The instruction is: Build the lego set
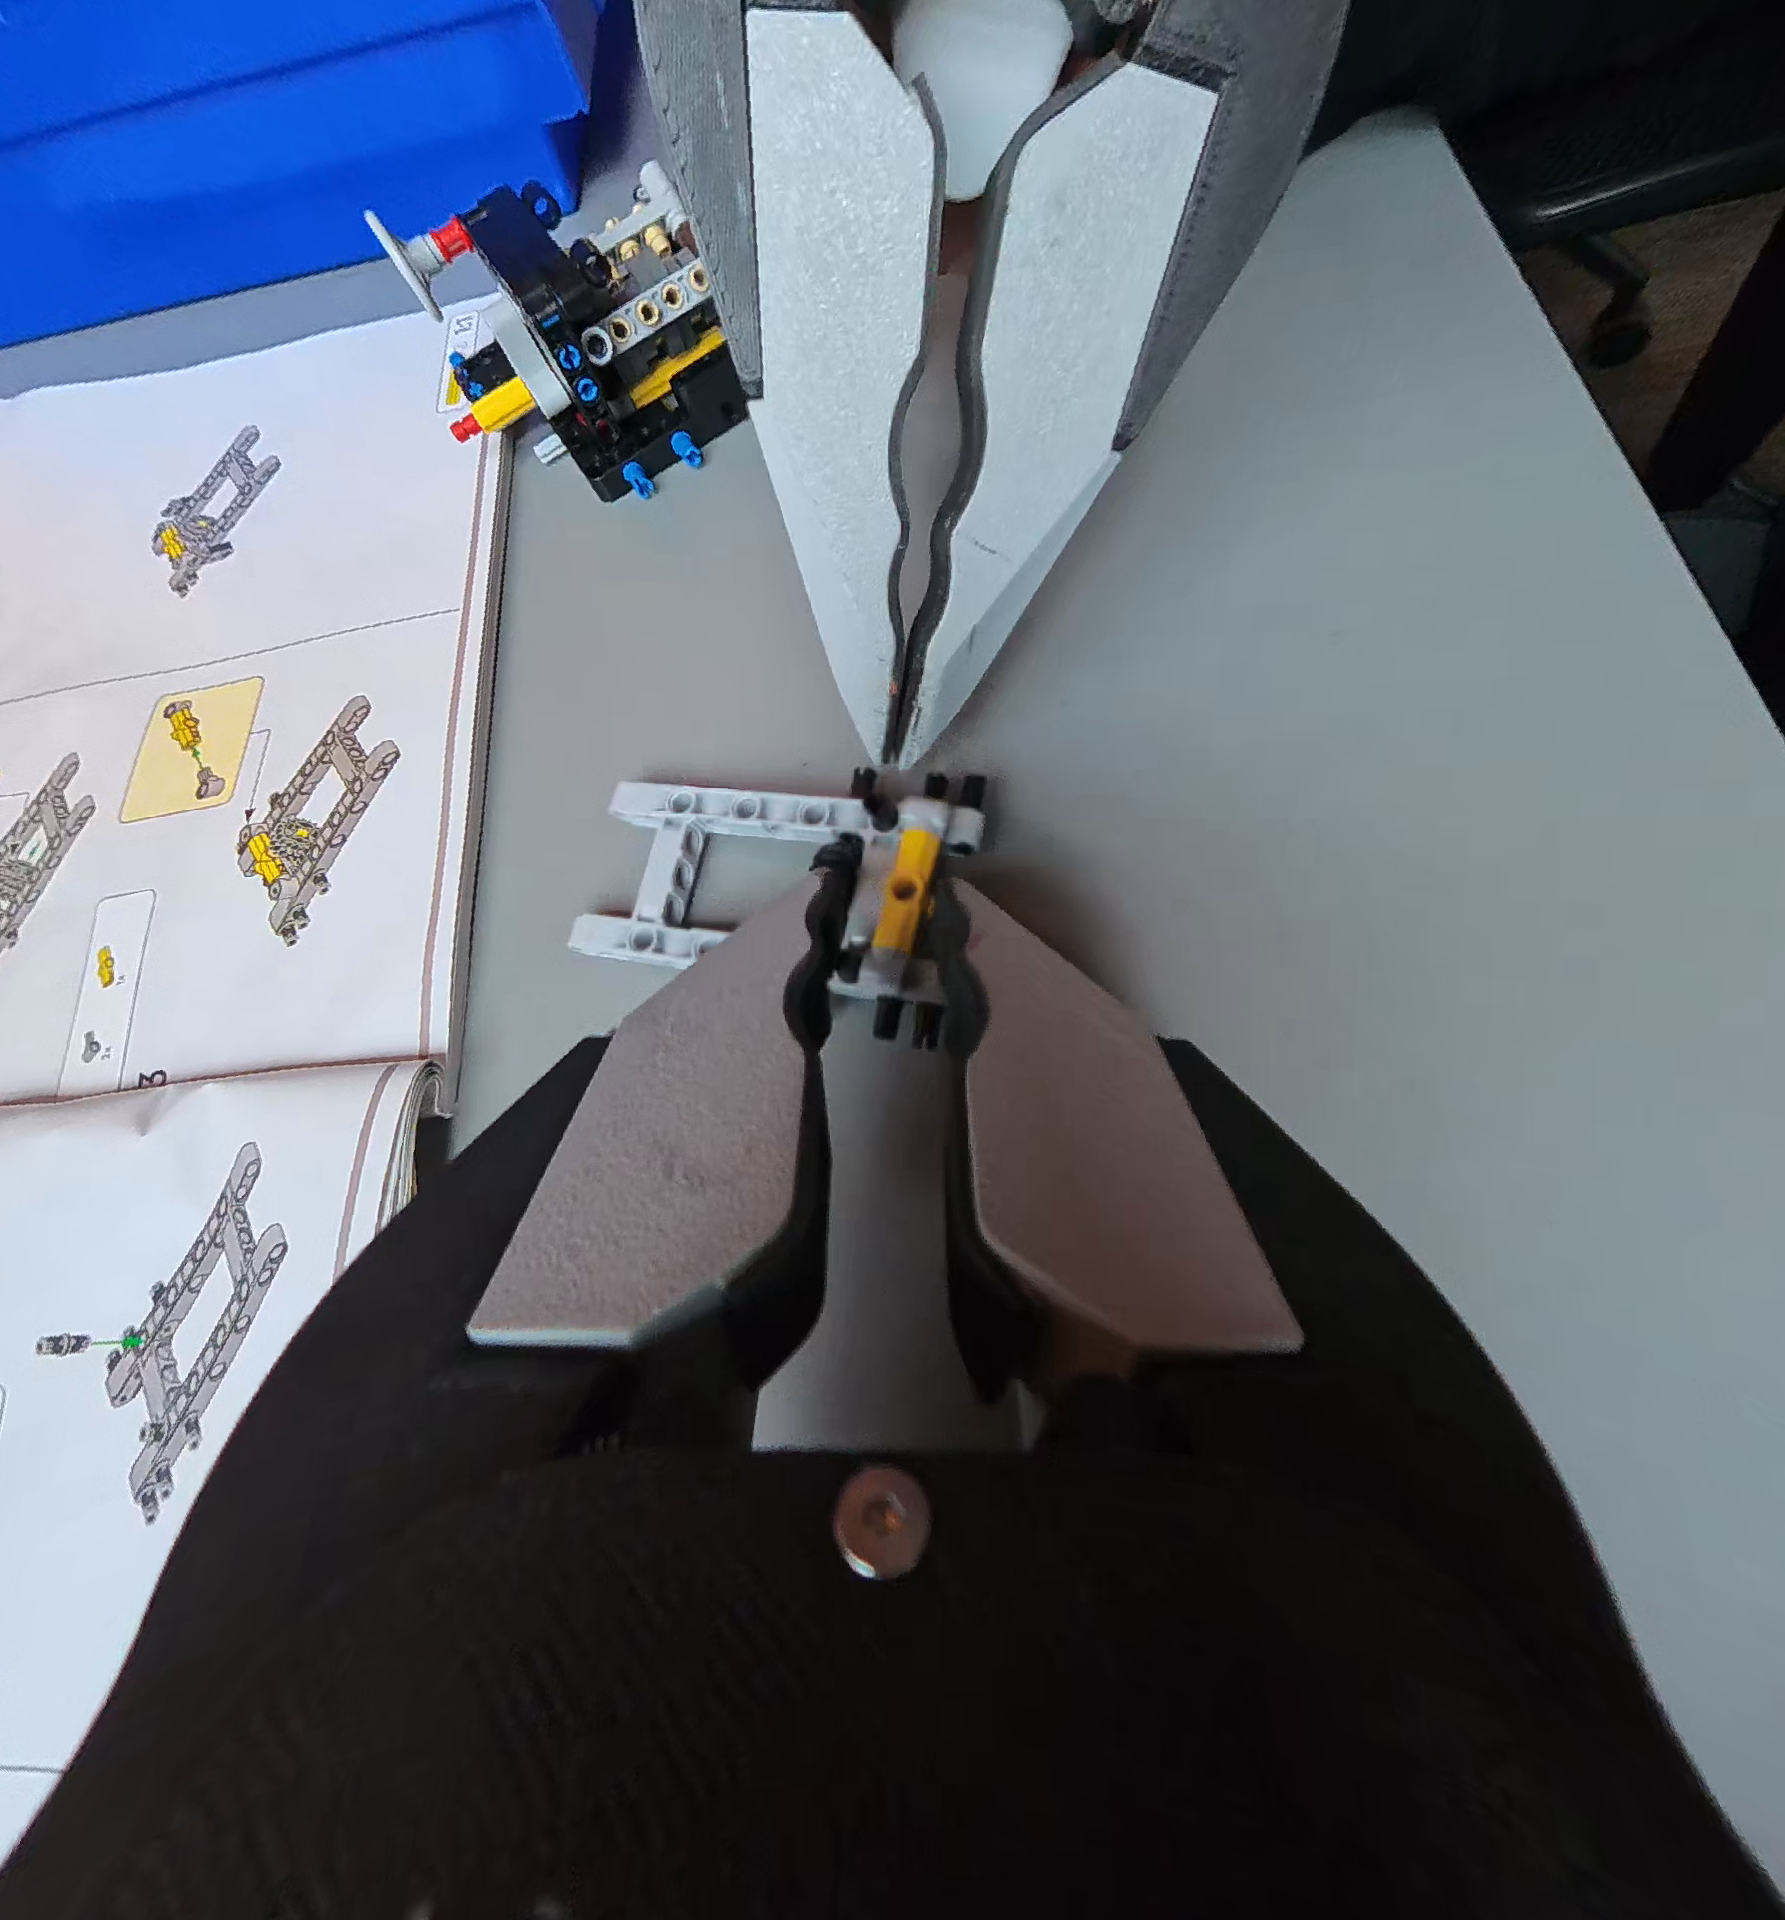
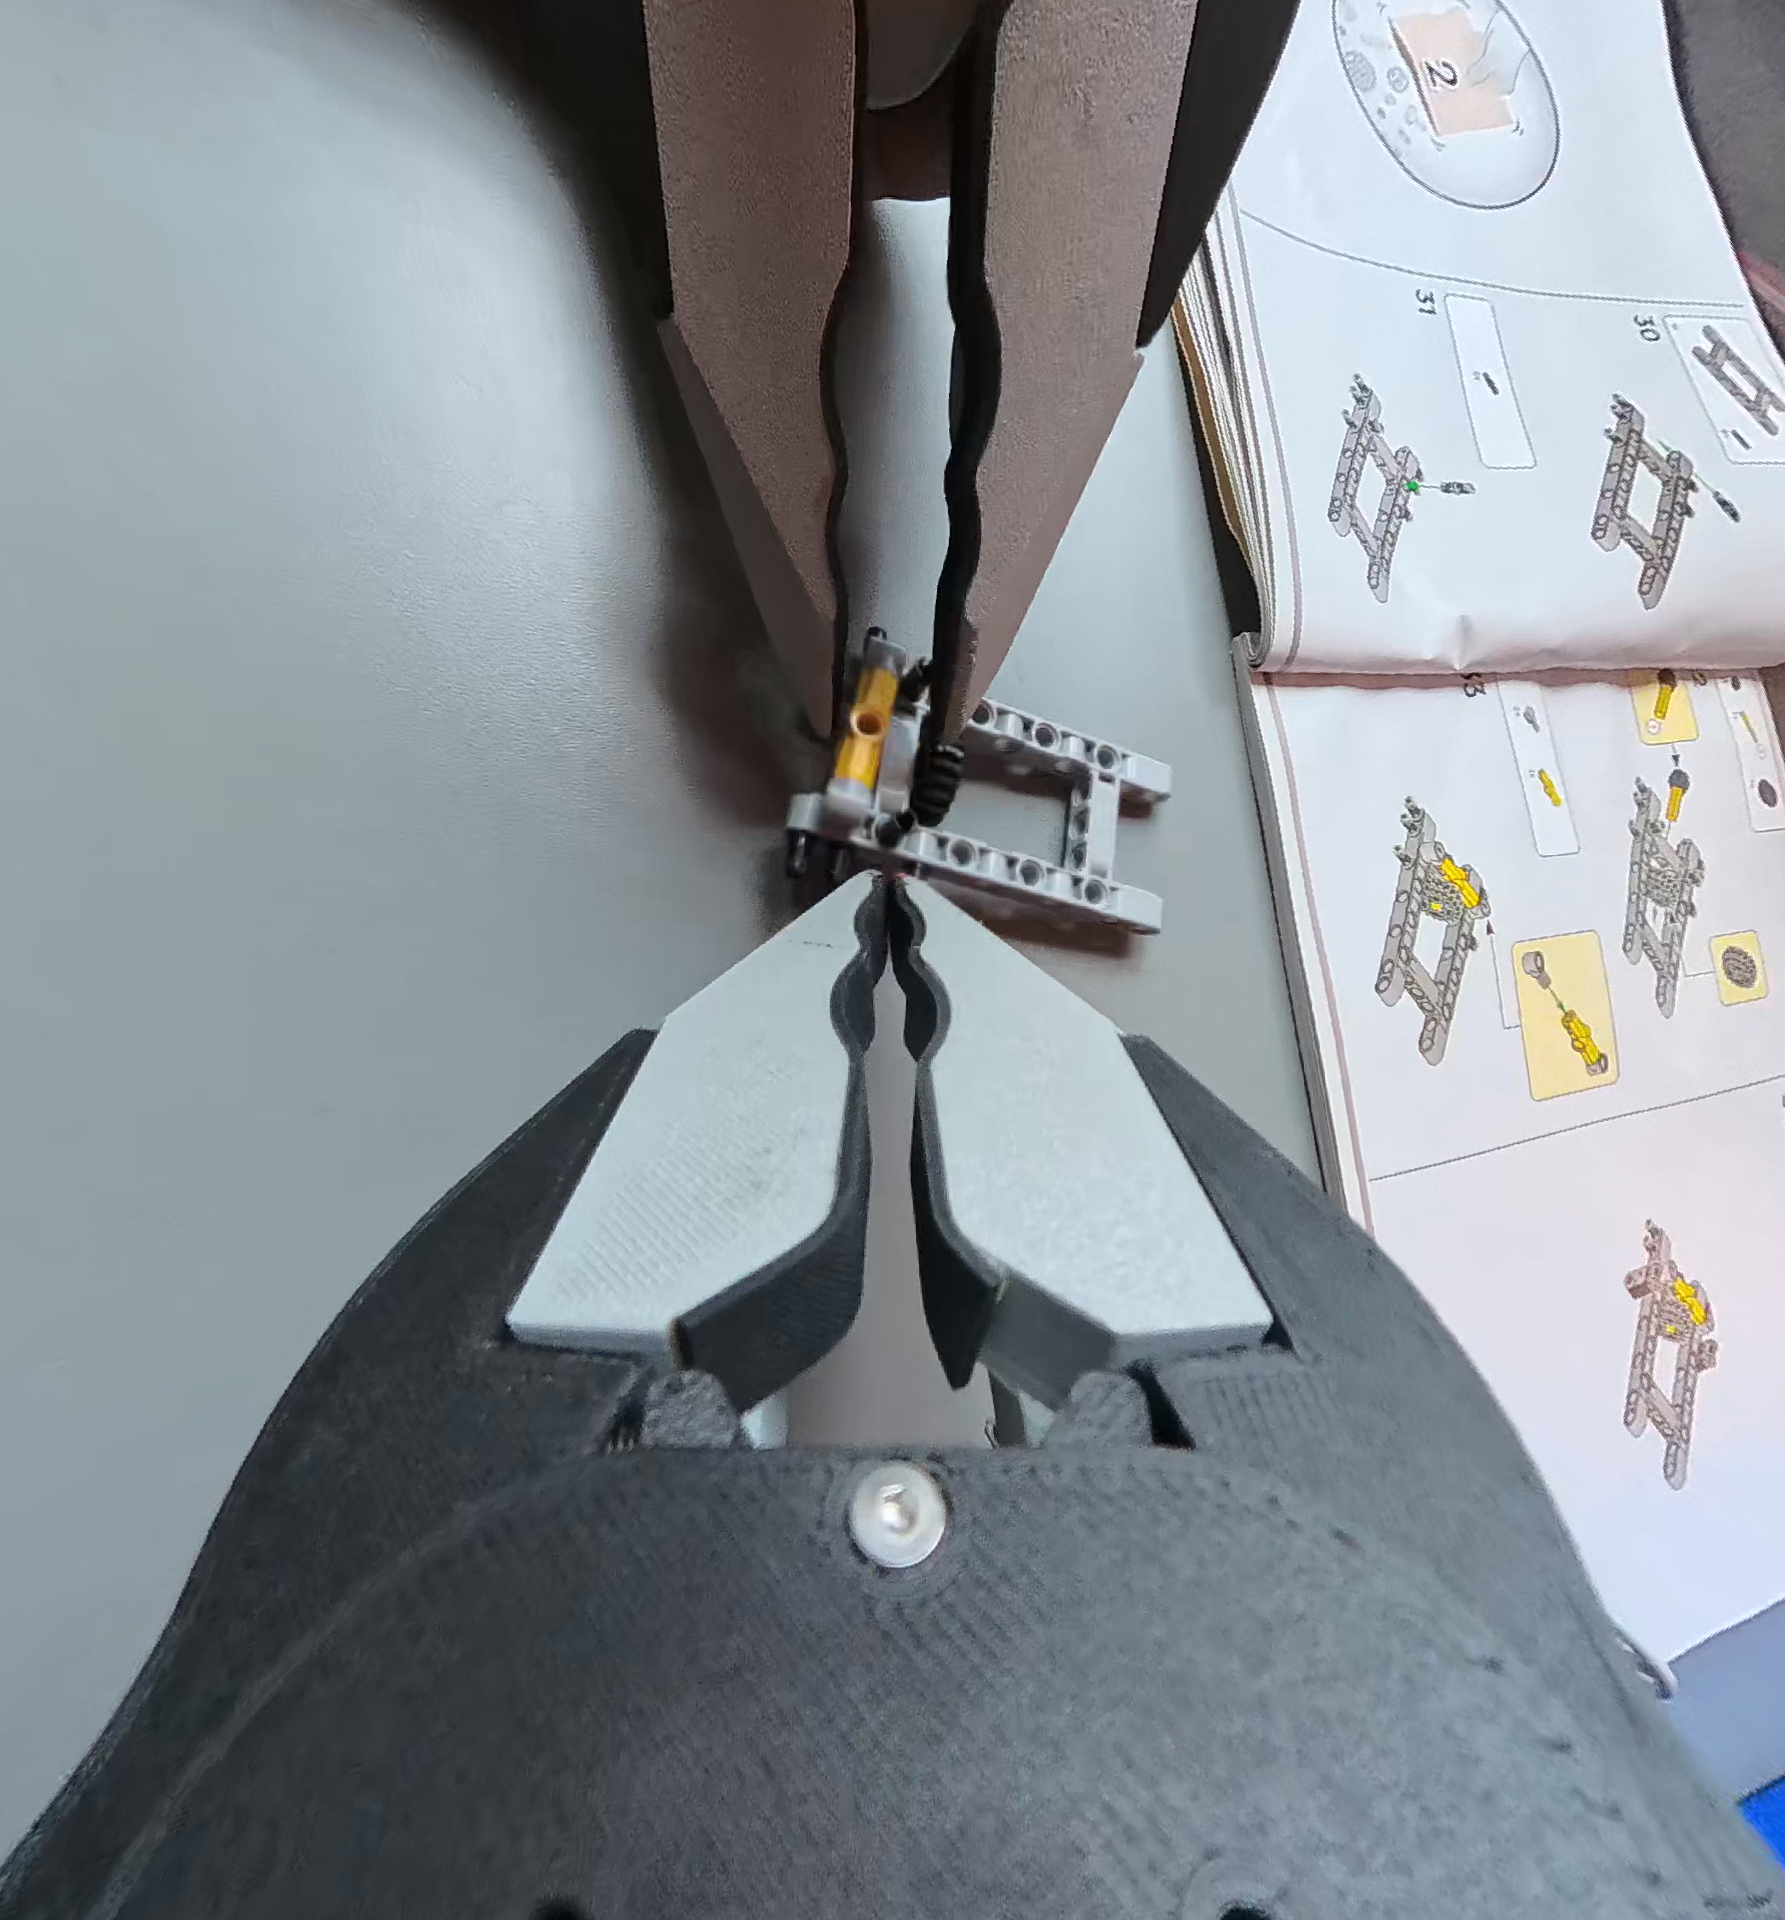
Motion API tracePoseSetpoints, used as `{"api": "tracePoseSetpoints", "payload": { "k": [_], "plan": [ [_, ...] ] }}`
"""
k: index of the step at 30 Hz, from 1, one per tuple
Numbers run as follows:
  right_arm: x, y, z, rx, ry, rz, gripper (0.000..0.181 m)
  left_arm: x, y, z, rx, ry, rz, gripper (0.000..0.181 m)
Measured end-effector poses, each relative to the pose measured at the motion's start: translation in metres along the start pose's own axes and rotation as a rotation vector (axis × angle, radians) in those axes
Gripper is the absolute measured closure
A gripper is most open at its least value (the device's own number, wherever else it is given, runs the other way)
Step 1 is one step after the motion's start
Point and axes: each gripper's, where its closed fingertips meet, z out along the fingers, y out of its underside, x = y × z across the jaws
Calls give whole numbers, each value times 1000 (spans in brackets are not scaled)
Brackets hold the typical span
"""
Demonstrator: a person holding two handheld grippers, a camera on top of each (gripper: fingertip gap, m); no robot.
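A light grey ladder-shaped lego frame (image 1: 742, 808) lies flat on the grey table (image 1: 1335, 831); it also shows in the right wrist view (image 2: 1033, 862). A yellow connector (image 1: 909, 894) (image 2: 867, 732) sits across one end of the frame, with a small black ribbed piece (image 1: 834, 860) (image 2: 940, 774) beside it. My left gripper (image 1: 893, 904) is open, and its fingers straddle that end of the frame with the yellow connector between them. It also shows in the right wrist view (image 2: 888, 717). My right gripper (image 2: 883, 888) is shut, its tips against the frame's long beam from the opposite side, as the left wrist view (image 1: 898, 758) also shows.
An open instruction booklet (image 1: 192, 779) (image 2: 1594, 935) lies beside the frame. A partly built black, grey and yellow model (image 1: 607, 343) stands at the booklet's far corner, in front of a blue bin (image 1: 244, 156). The table's edge (image 1: 1615, 540) runs along the right, with a chair base beyond. Left and right tips are no more than a few centimetres apart.
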Motion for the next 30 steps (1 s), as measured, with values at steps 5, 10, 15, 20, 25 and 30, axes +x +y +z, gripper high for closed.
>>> {"api": "tracePoseSetpoints", "payload": {
  "k": [5, 10, 15, 20, 25, 30],
  "plan": [
    [1, 2, 0, -1, -3, 15, 181, -2, 2, -3, -3, -9, 3, 181],
    [1, 5, -1, 6, -3, 35, 181, -1, 3, -6, -7, -1, 1, 171],
    [2, 6, -5, 34, -7, 66, 181, -2, 7, -9, -14, -4, 0, 169],
    [1, 6, -6, 76, -50, 123, 181, -3, 8, -6, -31, -22, 21, 170],
    [-2, 2, -6, 118, -90, 155, 177, -2, 13, -2, -59, -29, 42, 173],
    [-1, 7, -3, 112, -97, 167, 173, -3, 13, -4, -61, -39, 47, 175]
  ]
}}
